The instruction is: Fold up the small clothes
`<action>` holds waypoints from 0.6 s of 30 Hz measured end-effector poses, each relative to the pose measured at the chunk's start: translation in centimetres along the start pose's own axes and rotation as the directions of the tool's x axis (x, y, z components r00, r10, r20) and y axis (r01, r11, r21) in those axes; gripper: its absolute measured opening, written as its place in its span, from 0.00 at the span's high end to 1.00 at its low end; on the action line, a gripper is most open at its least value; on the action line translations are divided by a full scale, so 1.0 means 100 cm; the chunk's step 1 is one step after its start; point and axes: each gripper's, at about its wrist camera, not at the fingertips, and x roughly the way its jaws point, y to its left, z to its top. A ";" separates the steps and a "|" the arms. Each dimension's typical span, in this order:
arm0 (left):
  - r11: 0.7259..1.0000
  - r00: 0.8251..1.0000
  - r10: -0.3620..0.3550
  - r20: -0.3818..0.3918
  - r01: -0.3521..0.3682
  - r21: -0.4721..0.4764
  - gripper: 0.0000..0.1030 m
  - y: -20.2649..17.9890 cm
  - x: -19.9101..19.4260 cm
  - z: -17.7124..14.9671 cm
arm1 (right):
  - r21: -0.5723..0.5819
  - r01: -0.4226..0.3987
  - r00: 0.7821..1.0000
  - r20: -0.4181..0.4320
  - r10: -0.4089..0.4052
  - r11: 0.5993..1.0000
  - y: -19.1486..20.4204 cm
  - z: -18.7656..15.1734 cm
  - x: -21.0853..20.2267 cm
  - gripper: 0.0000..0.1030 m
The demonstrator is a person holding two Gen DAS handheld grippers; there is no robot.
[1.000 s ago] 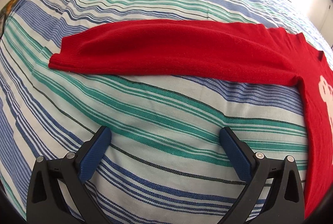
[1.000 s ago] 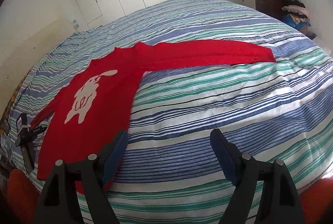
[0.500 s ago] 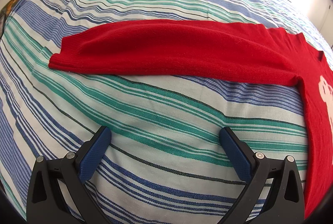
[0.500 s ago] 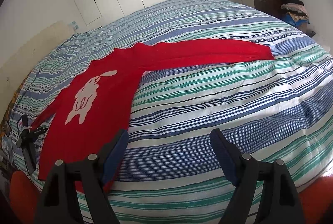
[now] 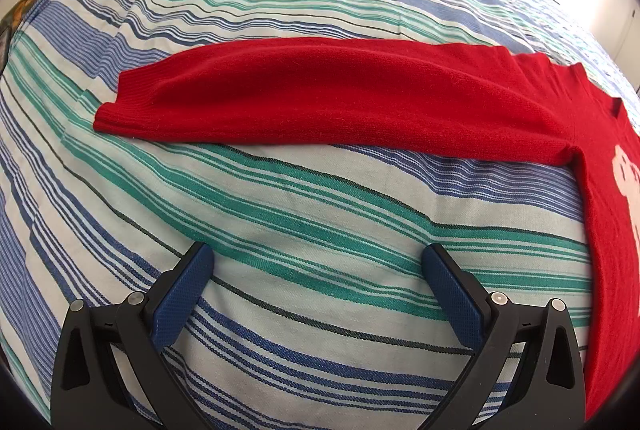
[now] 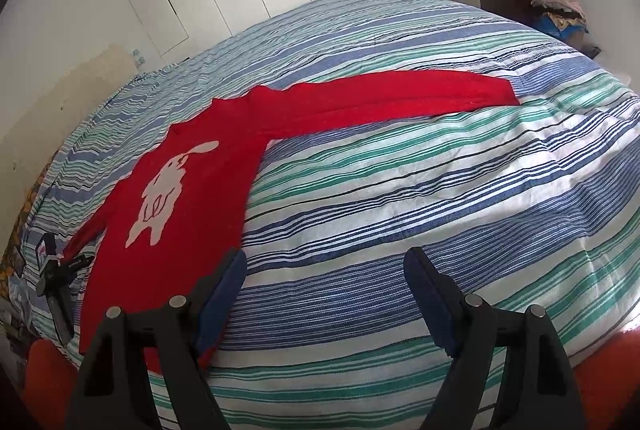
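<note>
— Where do we stand with the red sweater (image 6: 192,198)?

— It lies flat on the striped bedspread (image 6: 420,214), chest side up with the white rabbit figure (image 6: 164,198) showing, and nothing about it has changed over the last second. One sleeve (image 5: 320,98) stretches straight out sideways, its ribbed cuff (image 5: 120,98) at the far end; not a single fold is in yet.

— And our grippers?

— Neither has shifted. Our left gripper (image 5: 318,270) hangs over bare bedspread just short of that sleeve, jaws spread wide, nothing between them. Our right gripper (image 6: 324,278) hovers by the sweater's side edge near the hem, jaws equally wide and empty; whether one finger (image 6: 224,290) touches the cloth, we cannot tell.

— So what does the stillness mean?

— We judge the folding has yet to start; bringing the sleeve in across the body looks like the first move.
</note>
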 end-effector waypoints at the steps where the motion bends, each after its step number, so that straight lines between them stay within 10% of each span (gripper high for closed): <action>1: 1.000 1.000 0.000 0.000 0.000 0.000 0.00 0.000 0.000 0.000 | -0.001 -0.001 1.000 0.000 0.001 1.000 0.001 0.000 0.000 0.22; 18: 1.000 1.000 0.000 -0.001 0.000 0.000 0.00 0.000 0.000 0.000 | -0.013 0.005 1.000 -0.013 -0.005 1.000 0.002 0.000 0.004 0.22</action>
